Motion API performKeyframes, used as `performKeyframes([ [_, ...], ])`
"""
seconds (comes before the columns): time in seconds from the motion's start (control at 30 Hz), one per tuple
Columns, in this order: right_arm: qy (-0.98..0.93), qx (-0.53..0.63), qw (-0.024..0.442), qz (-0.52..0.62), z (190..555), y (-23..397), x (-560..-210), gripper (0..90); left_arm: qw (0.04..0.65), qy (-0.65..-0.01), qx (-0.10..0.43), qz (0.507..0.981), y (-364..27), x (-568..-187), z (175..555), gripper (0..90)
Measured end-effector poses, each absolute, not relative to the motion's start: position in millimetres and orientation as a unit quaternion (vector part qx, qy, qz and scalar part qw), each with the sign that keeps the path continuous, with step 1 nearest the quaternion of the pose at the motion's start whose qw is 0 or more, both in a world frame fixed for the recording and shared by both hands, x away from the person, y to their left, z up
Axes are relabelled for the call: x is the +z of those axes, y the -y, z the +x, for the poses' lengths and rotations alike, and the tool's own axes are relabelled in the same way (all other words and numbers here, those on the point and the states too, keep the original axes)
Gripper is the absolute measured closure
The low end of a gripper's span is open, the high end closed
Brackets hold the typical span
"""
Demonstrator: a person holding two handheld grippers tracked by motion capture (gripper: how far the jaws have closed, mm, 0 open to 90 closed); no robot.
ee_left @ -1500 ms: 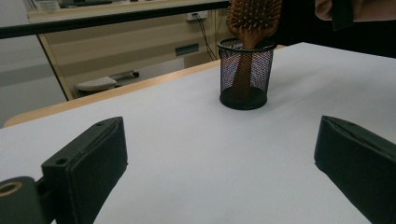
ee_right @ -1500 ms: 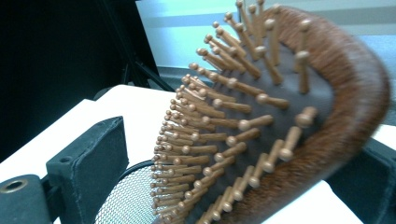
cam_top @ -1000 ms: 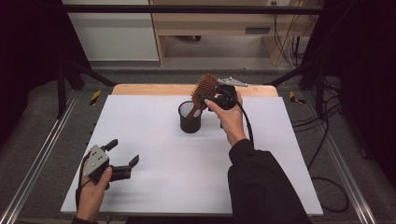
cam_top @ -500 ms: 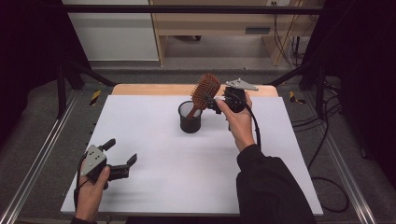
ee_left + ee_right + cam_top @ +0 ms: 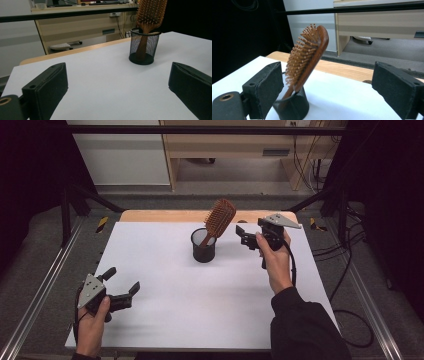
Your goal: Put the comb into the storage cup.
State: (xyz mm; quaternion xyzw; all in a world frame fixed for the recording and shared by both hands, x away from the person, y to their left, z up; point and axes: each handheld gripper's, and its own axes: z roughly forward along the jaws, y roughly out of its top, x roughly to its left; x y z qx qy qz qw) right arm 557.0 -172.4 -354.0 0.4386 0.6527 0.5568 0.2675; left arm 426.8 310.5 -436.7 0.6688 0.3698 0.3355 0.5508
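A wooden paddle hairbrush (image 5: 220, 217) stands handle-down in a black mesh cup (image 5: 204, 247) at the back middle of the white table, its head leaning to the right. My right gripper (image 5: 243, 236) is held just right of the brush head, apart from it. Its jaws have just been closing a little but stand open, with nothing between them. In the right gripper view the brush (image 5: 308, 57) and cup (image 5: 292, 106) lie ahead of the right gripper (image 5: 327, 87). My left gripper (image 5: 122, 280) rests open at the near left; the cup (image 5: 143, 47) lies far ahead of it.
The white tabletop (image 5: 165, 270) has a wooden strip (image 5: 165, 216) along its back edge. Metal rails (image 5: 45, 290) run along both sides. Cables (image 5: 350, 270) trail on the floor at the right. A wooden cabinet (image 5: 235, 145) stands beyond the table.
My right gripper has drawn back to the right, away from the brush head. The brush stays leaning in the cup. The left gripper has kept still.
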Motion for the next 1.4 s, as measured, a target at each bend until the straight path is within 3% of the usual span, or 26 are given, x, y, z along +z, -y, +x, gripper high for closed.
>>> performKeyframes([
  [0.6, -0.633, 0.572, 0.312, 0.418, 508.3, 218.7, -368.6, 3.4, 0.558, -0.388, 0.344, 0.648, -329.3, -434.7, 425.3, 2.6],
  [1.4, -0.631, 0.555, 0.320, 0.437, 460.6, 267.1, -409.5, 6.0, 0.576, -0.389, 0.346, 0.630, -347.0, -432.6, 420.5, 2.3],
])
